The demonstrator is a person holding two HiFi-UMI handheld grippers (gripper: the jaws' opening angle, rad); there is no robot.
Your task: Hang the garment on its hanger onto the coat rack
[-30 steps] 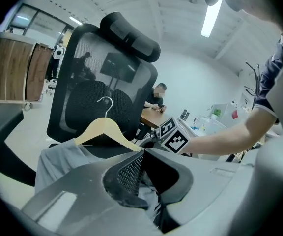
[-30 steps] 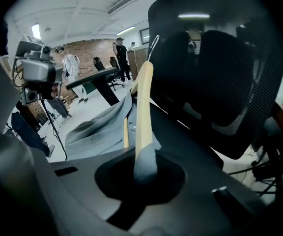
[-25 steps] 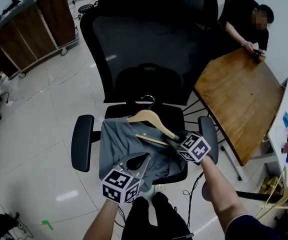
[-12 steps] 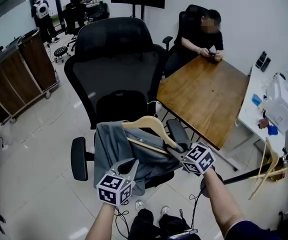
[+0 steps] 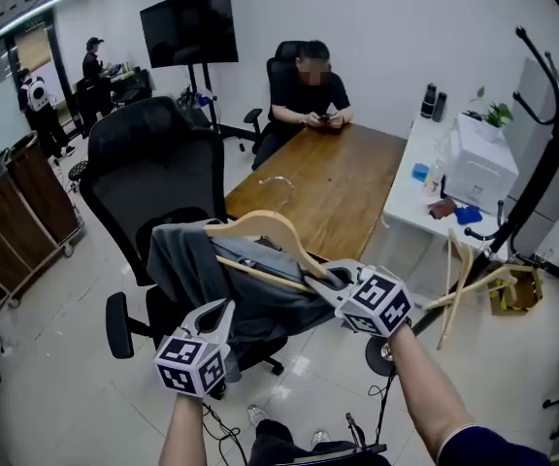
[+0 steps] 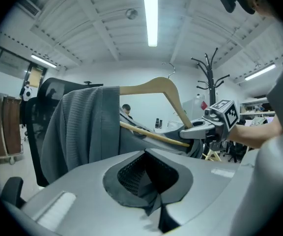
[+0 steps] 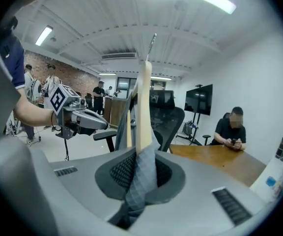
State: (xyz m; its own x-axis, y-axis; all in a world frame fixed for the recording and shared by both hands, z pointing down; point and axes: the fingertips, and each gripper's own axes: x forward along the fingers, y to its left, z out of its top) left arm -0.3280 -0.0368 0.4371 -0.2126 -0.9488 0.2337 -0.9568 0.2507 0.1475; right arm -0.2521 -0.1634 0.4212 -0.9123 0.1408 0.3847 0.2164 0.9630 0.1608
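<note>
Your left gripper [image 5: 219,309] looks closed on nothing and sits idle below the garment [image 5: 187,260]. Your right gripper [image 5: 323,282] is clamped on one end of the hanger [image 5: 260,225], with cloth pinched in, and holds the load in the air by the chair [image 5: 148,158]. Grip firmly, level the hanger, and turn its hook [image 7: 152,41] toward the rack [image 5: 549,153], well off to your right. No writing is legible; the cubes [image 5: 377,304] carry only square markers.
</note>
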